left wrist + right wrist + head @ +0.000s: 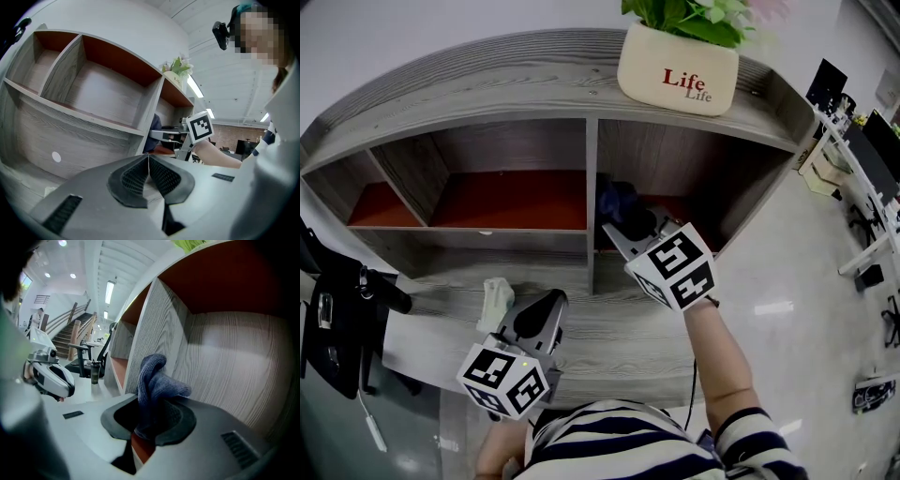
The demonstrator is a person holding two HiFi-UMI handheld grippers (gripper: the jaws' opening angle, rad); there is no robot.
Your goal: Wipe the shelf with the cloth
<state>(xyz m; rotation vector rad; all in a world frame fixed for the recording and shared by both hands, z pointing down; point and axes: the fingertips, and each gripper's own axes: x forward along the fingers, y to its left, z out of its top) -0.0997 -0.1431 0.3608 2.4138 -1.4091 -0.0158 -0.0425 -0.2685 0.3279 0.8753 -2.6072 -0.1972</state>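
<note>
A cream plant pot (678,68) on top of the shelf (487,75) reads "Life" in large dark red letters, with a smaller grey "Life" just below, to the right. My left tool (546,302) and right tool (622,232) each bear a cube printed with black-and-white square markers.

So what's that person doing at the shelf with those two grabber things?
A person holds a gripper in each hand at a wooden shelf. The right gripper is shut on a dark blue cloth and reaches into the shelf's right-hand compartment, as if to wipe it. The left gripper is shut and empty, held over the front ledge near a pale crumpled rag. A plant pot stands on top.
</note>
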